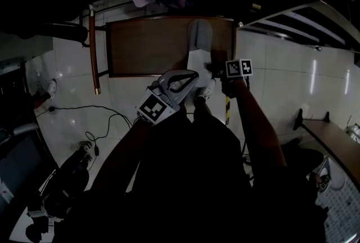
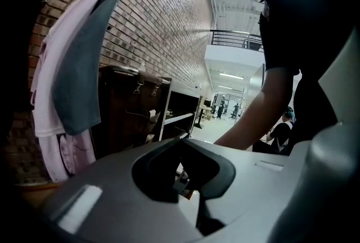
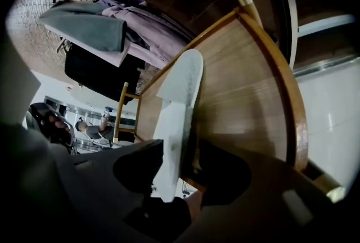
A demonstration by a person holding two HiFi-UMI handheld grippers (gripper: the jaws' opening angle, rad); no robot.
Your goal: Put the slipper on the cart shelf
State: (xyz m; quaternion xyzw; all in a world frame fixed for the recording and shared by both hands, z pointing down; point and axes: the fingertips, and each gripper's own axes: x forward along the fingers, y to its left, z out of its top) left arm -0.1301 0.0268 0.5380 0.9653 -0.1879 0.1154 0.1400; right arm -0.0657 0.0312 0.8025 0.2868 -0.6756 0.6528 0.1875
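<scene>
- Head view: above the cart shelf [image 1: 146, 45], looking steeply down.
- Right gripper view: close at the shelf's [image 3: 242, 84] near edge, looking across it; both views share the shelf.
- Left gripper view: faces the brick wall [image 2: 157, 11] beyond it.

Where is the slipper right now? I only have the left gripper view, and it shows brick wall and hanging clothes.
Observer: The slipper lies flat on the wooden cart shelf, toe pointing away from the person.
Operator: Is the right gripper clamped on it?
Observer: No. The right gripper has its jaws apart, with the slipper's heel between them.
Operator: And my left gripper?
Observer: The left gripper is at the shelf's near edge, its tips close beside the heel's left side.
</scene>
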